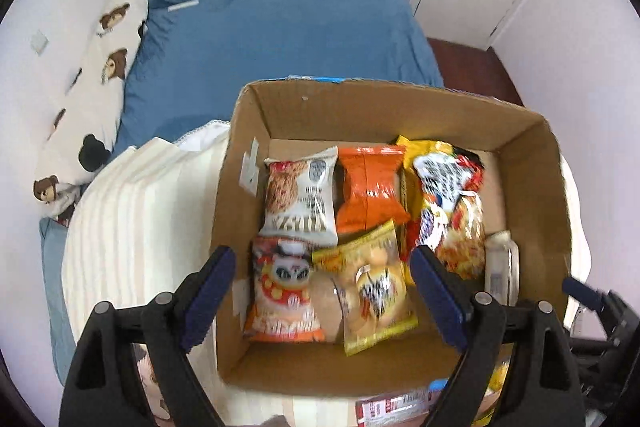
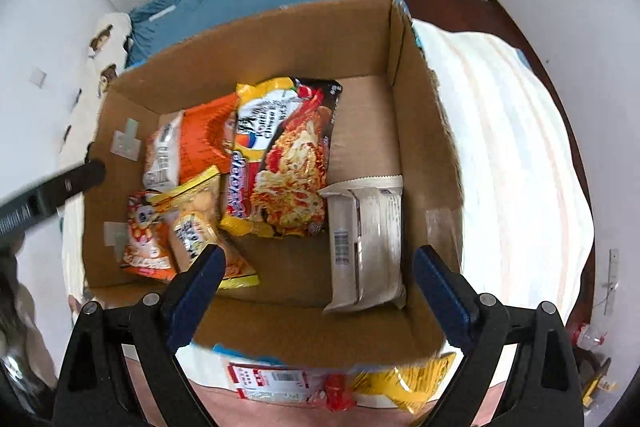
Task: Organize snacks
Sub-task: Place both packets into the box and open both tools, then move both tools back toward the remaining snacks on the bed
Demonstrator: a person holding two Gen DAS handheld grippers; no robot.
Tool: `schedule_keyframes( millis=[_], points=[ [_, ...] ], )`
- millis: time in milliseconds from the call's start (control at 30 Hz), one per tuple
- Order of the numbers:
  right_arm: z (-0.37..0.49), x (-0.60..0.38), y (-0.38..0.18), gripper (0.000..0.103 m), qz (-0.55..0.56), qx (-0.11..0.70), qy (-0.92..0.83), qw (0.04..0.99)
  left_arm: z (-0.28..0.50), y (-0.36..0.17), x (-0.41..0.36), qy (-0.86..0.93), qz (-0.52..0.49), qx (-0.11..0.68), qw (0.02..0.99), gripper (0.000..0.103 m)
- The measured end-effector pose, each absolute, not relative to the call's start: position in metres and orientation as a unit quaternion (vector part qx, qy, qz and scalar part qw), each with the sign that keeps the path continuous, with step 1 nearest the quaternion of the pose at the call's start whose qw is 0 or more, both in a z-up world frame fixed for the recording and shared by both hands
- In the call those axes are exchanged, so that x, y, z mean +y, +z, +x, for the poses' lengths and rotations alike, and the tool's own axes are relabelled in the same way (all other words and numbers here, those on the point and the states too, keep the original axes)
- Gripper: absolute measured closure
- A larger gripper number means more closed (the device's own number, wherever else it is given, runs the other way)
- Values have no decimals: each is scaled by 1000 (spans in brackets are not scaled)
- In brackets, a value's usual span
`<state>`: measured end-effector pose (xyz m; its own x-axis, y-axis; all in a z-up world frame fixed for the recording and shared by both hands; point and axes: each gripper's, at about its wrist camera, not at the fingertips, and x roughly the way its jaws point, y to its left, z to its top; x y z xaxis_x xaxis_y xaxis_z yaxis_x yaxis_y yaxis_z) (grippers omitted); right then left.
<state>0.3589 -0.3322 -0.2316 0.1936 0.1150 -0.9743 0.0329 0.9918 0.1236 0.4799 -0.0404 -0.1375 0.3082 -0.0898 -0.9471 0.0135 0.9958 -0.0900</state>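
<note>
Both claws, left gripper (image 1: 324, 291) and right gripper (image 2: 318, 291), hang apart and empty over the cardboard box (image 2: 424, 131). Packing looks midway: next, probably fetch the yellow packet (image 2: 404, 383) at six o'clock, outside the box.

Snack packets (image 1: 298, 195) inside box (image 1: 360, 107)

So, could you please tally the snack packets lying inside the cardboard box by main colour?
Orange: 2, the plain orange packet and the panda packet
Yellow: 2, the noodle packet and the biscuit packet
White: 2, the cereal packet and the pale packet
Total: 6
</note>
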Motion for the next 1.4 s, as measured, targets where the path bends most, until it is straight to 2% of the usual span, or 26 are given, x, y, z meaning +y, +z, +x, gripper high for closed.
schedule_keyframes(
  millis=[433,733,767,833,933,1000,1067,1233,1400],
  points=[
    [274,-312,-160,6,37,559,54,827,373,-71,-36,-43,-44,510,858,14],
    [208,-308,-123,6,48,515,79,852,310,-44,-37,-47,-57,465,882,14],
    [199,-310,-119,6,46,508,74,857,302,-42,-37,-49,-60,455,887,13],
    [181,-315,-117,6,37,495,55,866,289,-44,-40,-55,-61,445,892,1],
    [162,-333,-130,6,64,510,59,856,275,-61,-47,-53,-59,457,886,0],
    [152,-351,-148,10,98,530,67,840,272,-84,-54,-59,-61,483,871,0],
    [143,-371,-169,38,129,546,65,825,271,-110,-62,-58,-54,512,855,0],
    [123,-422,-221,38,177,592,22,786,273,-171,-93,-74,11,563,823,0],
    [105,-467,-258,35,202,619,-24,759,284,-226,-142,-124,129,593,785,0]
  ],
)
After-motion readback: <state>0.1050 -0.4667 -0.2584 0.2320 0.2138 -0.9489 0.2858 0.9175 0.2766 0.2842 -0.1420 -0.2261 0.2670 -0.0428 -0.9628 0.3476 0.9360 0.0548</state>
